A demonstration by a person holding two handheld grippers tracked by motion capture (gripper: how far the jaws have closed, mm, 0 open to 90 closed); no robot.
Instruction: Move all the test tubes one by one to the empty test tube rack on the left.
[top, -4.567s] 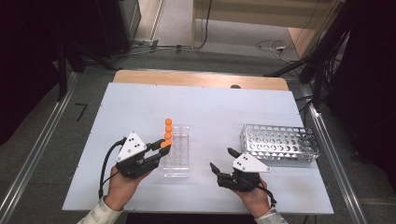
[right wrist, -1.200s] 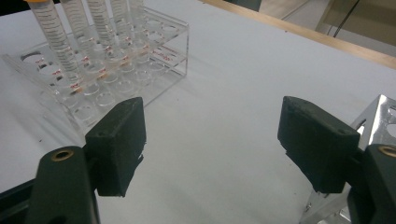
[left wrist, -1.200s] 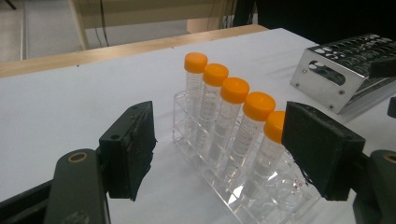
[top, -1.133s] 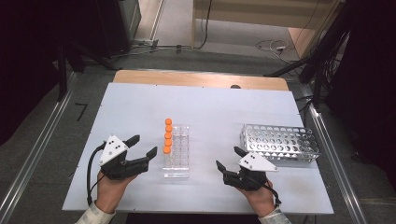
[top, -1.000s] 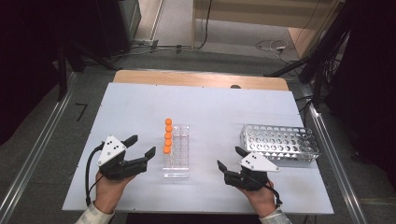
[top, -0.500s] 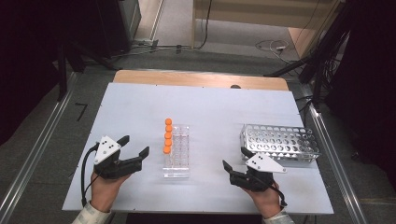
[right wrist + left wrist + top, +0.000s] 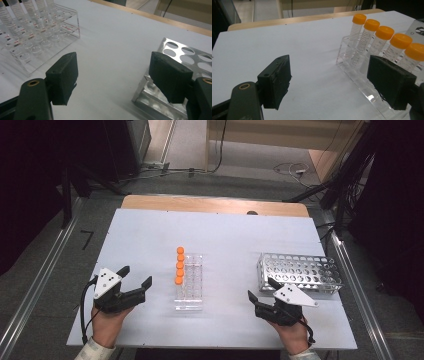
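— Since the earliest picture we have drawn our left gripper [image 7: 135, 279] back from the clear rack [image 7: 190, 282]; its jaws have just been opening and now stand wide with nothing between them, only bare tabletop.

— Agreed. Our right gripper [image 7: 261, 289] has slid a little toward the table's right edge. Its jaws are also spread wide and hold nothing.

— Looking along the left gripper's own jaws, the capped tubes [image 7: 384, 41] rise at about two o'clock, five of them in a row with orange lids, standing upright in the clear rack [image 7: 352, 67]. The right-hand jaw sits in front of the rack's near end; we cannot tell whether it touches.

— From above, that row of tubes [image 7: 179, 265] fills the rack's left column, and the rack stands between our two grippers, at three o'clock of the left one and near it.

— Along the right gripper's jaws, the metal rack [image 7: 180, 65] lies at three o'clock, its corner just behind the right-hand jaw. The clear rack [image 7: 42, 37] is at ten o'clock, well apart.

— From above, the metal rack [image 7: 300, 272] sits at one o'clock of the right gripper, close by, its holes without tubes.

— Both racks rest on the white table [image 7: 225, 235], and our hands come in from six o'clock.
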